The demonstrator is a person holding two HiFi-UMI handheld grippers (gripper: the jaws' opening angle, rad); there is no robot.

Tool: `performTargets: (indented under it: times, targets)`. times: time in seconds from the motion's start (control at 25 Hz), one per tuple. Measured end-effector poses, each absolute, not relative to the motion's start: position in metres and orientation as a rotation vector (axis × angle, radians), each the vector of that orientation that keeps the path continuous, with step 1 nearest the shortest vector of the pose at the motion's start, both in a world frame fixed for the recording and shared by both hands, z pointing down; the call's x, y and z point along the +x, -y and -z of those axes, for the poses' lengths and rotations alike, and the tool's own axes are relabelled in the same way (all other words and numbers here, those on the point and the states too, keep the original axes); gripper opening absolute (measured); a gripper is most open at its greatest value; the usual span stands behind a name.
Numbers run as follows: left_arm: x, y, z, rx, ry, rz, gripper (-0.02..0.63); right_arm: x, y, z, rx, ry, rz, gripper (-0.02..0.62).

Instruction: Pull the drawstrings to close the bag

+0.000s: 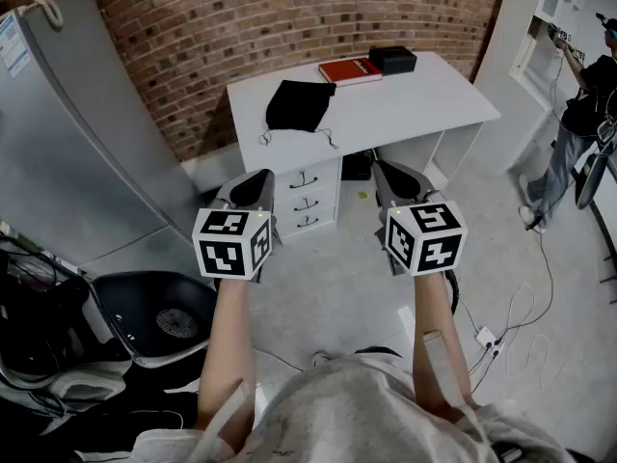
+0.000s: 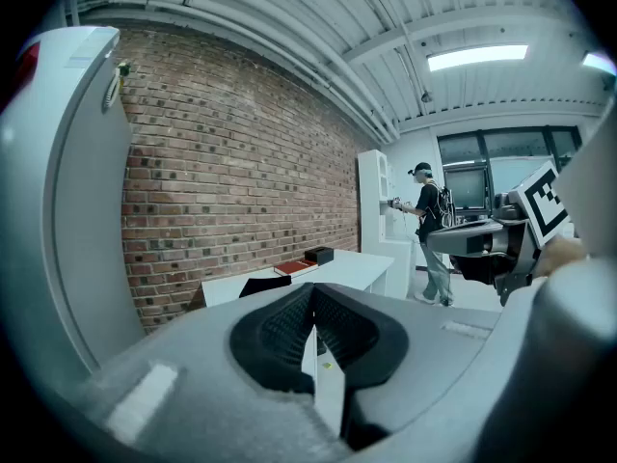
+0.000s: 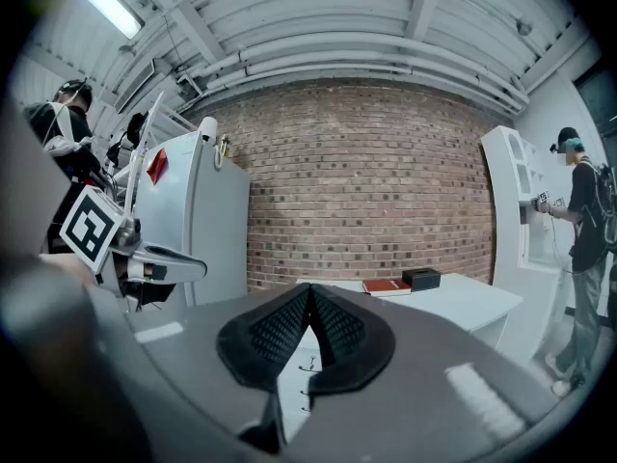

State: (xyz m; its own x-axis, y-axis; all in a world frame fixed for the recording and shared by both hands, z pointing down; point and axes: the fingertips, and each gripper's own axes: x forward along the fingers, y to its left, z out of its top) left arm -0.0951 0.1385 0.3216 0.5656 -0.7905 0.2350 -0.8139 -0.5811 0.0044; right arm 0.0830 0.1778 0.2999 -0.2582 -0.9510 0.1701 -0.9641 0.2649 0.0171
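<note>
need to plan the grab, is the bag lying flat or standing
Lying flat: the bag sprawls limp on the desk, cords loose beside it.

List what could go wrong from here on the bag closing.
Both the left gripper and right gripper are shut and short of the desk; they must open before grabbing.
The drawstrings are thin and lie flat on the desk: easy to miss.
Nothing pins the bag; uneven pulls may slide it toward the red book.

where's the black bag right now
In the head view, the black bag lies on the left part of the white desk, just left of the red book, with the brick wall behind.
</note>
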Motion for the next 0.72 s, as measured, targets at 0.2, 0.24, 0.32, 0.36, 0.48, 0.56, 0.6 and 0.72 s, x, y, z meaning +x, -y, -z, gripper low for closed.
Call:
performTargets:
  times: [0.2, 0.24, 0.32, 0.36, 0.48, 0.56, 0.6, 0.72]
  targets:
    - [-0.096, -0.135, -0.32, 2.682, 1.378, -0.301, 0.006, 0.079, -0.176, -0.304, 1.815, 2.359, -0.127, 0.003]
    - [-0.098, -0.133, -0.321, 2.68, 1.379, -0.302, 0.008, 0.077, -0.175, -0.305, 1.814, 2.354, -0.128, 0.004]
    - [-0.101, -0.129, -0.322, 2.676, 1.381, -0.299, 0.025, 0.074, -0.173, -0.307, 1.813, 2.347, -0.124, 0.005]
    - [-0.102, -0.128, -0.322, 2.675, 1.382, -0.294, 0.025, 0.072, -0.172, -0.307, 1.809, 2.345, -0.123, 0.007]
    - [-0.104, -0.125, -0.324, 2.671, 1.386, -0.284, 0.031, 0.069, -0.17, -0.311, 1.797, 2.341, -0.123, 0.038]
    - [-0.105, -0.123, -0.325, 2.669, 1.387, -0.28, 0.048, 0.067, -0.168, -0.314, 1.794, 2.341, -0.125, 0.046]
    - [-0.105, -0.122, -0.326, 2.669, 1.387, -0.279, 0.052, 0.067, -0.168, -0.316, 1.794, 2.339, -0.129, 0.05]
    - [-0.107, -0.12, -0.329, 2.667, 1.388, -0.278, 0.064, 0.065, -0.165, -0.321, 1.791, 2.332, -0.146, 0.083]
